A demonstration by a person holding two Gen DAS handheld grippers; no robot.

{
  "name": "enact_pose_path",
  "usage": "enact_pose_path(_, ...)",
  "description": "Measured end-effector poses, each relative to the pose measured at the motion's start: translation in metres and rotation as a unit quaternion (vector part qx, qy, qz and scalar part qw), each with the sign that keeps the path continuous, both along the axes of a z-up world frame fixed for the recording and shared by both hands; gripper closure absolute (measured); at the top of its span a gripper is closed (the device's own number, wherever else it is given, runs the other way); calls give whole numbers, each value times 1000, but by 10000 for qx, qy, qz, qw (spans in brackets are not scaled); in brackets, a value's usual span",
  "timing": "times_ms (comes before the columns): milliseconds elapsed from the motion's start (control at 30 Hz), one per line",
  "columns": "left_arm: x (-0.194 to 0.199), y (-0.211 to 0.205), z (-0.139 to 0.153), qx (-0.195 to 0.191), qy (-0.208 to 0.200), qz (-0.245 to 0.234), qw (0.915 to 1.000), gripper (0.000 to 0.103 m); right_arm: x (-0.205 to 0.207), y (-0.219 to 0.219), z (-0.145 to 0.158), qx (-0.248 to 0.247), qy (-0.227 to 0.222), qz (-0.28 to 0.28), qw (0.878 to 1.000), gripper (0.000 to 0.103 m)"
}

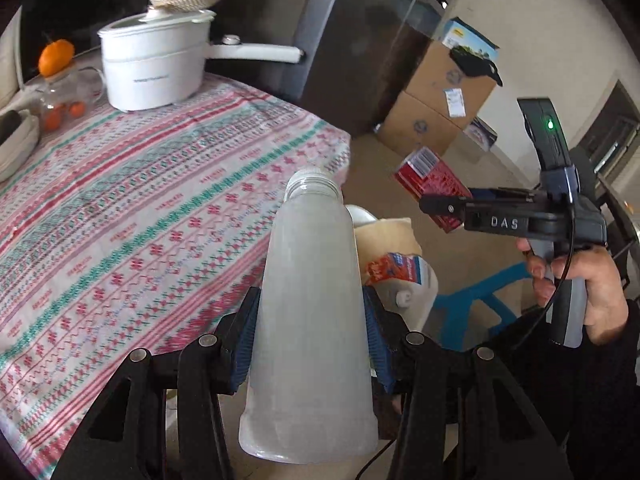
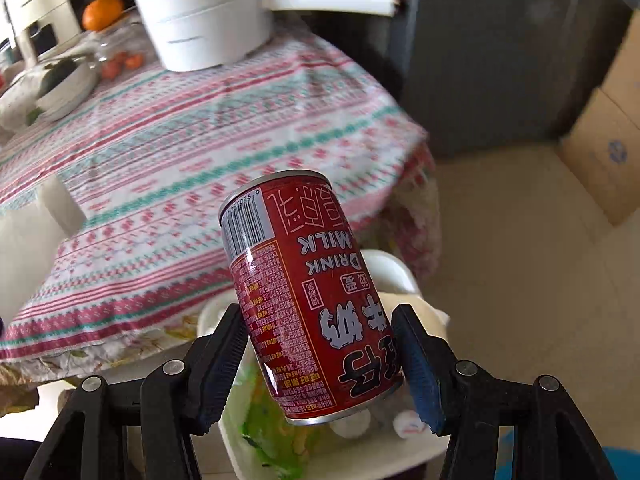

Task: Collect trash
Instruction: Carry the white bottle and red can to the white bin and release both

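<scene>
Two holds | left jaws clamp frosted capless bottle [image 1: 308, 320] | right jaws clamp red milk can [image 2: 308, 304]

A white pot [image 1: 154, 66] sits on the table [image 1: 132, 200] with its striped cloth. An orange [image 1: 56, 57] rests on a glass jar [image 1: 66, 98]. Brown boxes [image 1: 444, 104] stand stacked by the wall.
</scene>
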State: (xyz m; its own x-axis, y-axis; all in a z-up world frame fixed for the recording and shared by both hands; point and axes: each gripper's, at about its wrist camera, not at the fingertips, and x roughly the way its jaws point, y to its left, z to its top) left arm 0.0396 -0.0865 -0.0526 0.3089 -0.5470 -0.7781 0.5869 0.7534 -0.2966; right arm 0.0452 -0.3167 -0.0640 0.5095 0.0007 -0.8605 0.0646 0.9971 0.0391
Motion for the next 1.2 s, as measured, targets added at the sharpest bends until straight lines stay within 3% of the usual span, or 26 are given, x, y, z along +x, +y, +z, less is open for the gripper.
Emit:
enact_pose_path(267,-3,-82,-45,55,288,-779,9965,52,-9,-35,-6,187,194,-460,9986,39)
enact_pose_path(467,3,-108,-70,107,296,-908,9954,48,-17,-52,-10,189,273,-646,9974,39)
enact_pose_path(600,14,-102,-67,131,273,-563,9980,31,-18,-57,-13,205,356,-644,9971,39)
enact_pose_path(900,23,-68,-50,360,59,-62,9993,27,-15,-51,-24,107,626,-452,9970,39)
enact_pose_path(1200,15,-43,-38,613,-213,175,9977,26,-2,-32,-52,82,1273,-160,9917,39)
